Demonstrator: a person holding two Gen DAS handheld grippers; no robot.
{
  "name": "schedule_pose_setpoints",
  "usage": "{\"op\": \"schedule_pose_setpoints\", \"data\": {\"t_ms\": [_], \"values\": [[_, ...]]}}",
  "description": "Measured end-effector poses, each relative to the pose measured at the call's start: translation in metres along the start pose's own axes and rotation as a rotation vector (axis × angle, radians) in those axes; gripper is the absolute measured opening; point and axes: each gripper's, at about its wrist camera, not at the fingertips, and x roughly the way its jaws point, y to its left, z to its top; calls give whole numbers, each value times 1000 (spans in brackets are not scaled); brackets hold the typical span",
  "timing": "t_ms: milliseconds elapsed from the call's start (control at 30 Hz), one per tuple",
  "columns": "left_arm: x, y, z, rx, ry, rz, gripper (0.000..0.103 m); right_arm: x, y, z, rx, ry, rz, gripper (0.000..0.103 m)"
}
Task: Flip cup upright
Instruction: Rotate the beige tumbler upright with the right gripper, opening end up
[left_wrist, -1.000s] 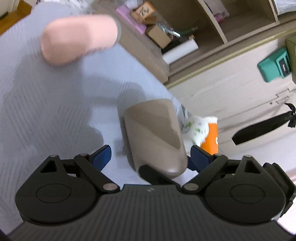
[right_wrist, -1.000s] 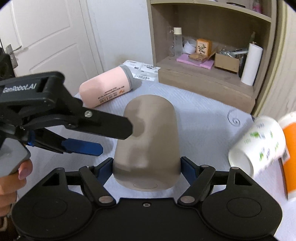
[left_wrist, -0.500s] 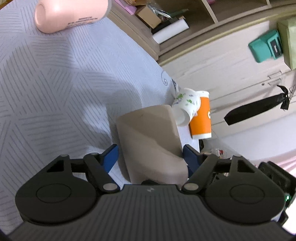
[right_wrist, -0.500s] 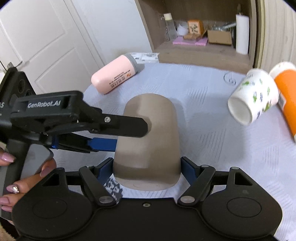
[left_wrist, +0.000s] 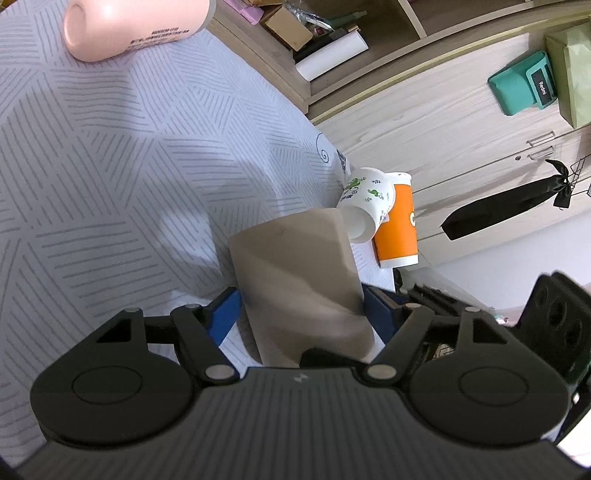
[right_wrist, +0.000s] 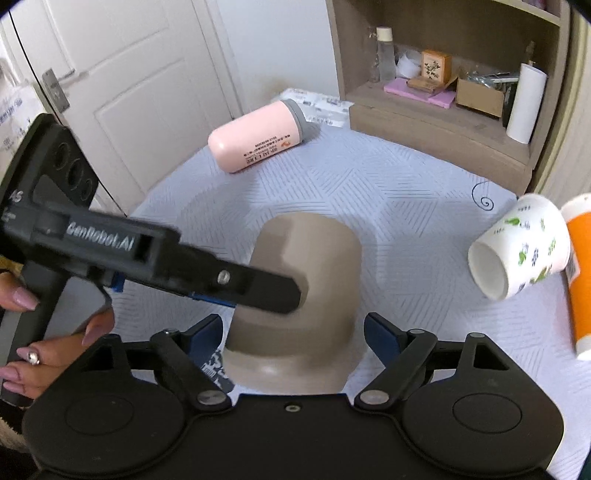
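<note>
A taupe cup (left_wrist: 295, 280) is held above the grey patterned tablecloth (left_wrist: 110, 166). My left gripper (left_wrist: 301, 314) is shut on its side, blue pads on both flanks. In the right wrist view the same cup (right_wrist: 314, 273) sits between my right gripper's (right_wrist: 293, 332) jaws, its base end toward the camera. The right pads stand a little off the cup's sides, so this gripper looks open. The left gripper's finger (right_wrist: 258, 284) crosses the cup from the left.
A pink bottle (right_wrist: 255, 136) lies on its side at the table's far end. A white floral cup (right_wrist: 517, 247) lies tipped against an orange cup (right_wrist: 580, 273) at the right edge. Wooden shelves (right_wrist: 443, 96) stand behind the table.
The left gripper has closed in on the cup's side. The cup has tilted, its far end rising toward upright. The right jaws have come slightly away from the cup.
</note>
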Motion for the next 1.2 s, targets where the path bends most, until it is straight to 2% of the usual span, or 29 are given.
{"op": "schedule_pose_setpoints", "data": {"t_ms": [267,433,767,967,1200], "values": [[6,6,2,-18,13,-5,83,11,-10,11,9,61,48,83],[3,-1,-6,45,-17,-7,77,9,-9,3,7,27,54,83],[-12,-42,-38,340,-99,75,76,-17,8,-42,-145,-162,10,83],[-18,-56,-58,455,-130,98,75,-25,15,-64,-156,-255,-31,83],[-18,-68,-73,569,-169,109,74,-29,27,-96,-132,-391,-118,83]]}}
